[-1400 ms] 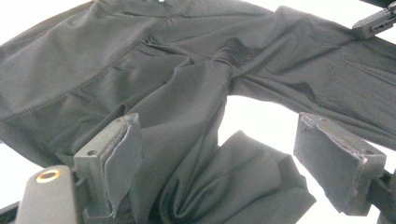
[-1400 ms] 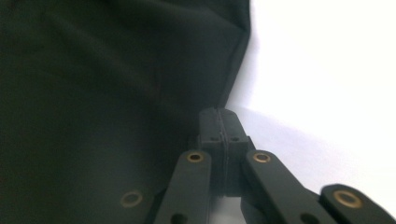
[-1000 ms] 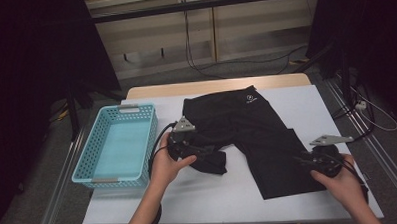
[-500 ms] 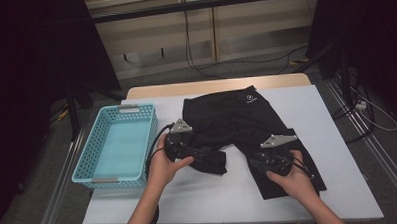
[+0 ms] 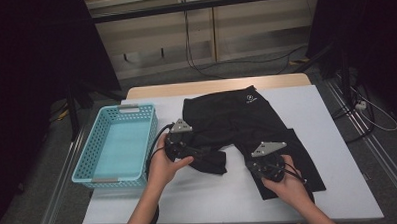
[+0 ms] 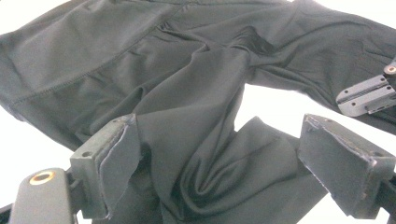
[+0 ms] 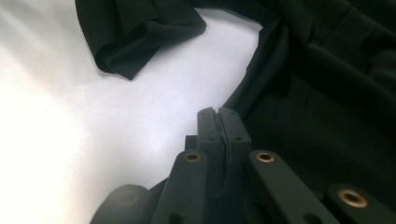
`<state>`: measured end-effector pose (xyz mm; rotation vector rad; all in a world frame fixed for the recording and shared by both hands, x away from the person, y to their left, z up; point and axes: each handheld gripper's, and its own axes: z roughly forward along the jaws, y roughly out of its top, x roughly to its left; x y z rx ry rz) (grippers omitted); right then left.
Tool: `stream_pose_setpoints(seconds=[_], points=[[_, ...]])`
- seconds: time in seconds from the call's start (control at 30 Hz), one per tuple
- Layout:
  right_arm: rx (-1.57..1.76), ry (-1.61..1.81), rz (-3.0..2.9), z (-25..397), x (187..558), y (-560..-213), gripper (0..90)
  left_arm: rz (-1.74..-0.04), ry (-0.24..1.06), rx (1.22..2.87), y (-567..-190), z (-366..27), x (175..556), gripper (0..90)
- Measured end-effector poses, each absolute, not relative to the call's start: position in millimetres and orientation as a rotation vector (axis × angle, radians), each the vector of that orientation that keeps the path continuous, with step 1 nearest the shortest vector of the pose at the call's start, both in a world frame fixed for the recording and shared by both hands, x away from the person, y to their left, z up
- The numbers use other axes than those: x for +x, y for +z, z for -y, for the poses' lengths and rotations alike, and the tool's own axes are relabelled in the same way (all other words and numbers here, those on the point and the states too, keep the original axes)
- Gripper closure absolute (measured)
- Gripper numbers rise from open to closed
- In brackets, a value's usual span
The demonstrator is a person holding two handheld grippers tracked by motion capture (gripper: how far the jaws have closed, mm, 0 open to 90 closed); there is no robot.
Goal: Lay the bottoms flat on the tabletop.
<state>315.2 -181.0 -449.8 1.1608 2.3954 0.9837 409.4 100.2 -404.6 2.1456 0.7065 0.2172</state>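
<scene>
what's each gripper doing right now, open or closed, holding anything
Left gripper: open, jaws either side of a bunched fold of the black shorts.
Right gripper: closed; whether it pinches fabric cannot be told.

White table (image 5: 337,137), black shorts (image 5: 237,120), blue basket (image 5: 117,145) on it

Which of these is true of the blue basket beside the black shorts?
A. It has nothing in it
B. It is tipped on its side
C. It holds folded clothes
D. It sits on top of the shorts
A: in the high view the basket stands upright left of the shorts, its bare floor showing.
</scene>
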Motion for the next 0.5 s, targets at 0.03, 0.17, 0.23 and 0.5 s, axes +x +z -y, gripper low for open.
stream_pose_setpoints(seconds=[0.03,0.17,0.23,0.5], points=[[1.163,0.988,-2.399,181.1,314.5,-449.4,90.0,-0.703,0.219,2.146,-404.2,-100.4,409.6,13.2],[1.152,0.983,-2.418,179.7,311.0,-449.9,90.0,-0.707,0.219,2.144,-403.6,-100.5,409.0,13.2],[1.152,0.994,-2.429,179.5,308.1,-448.7,90.0,-0.703,0.220,2.145,-403.6,-100.3,408.8,13.2],[1.129,1.013,-2.469,178.1,290.3,-447.2,90.0,-0.701,0.217,2.146,-403.5,-99.0,407.7,13.1]])
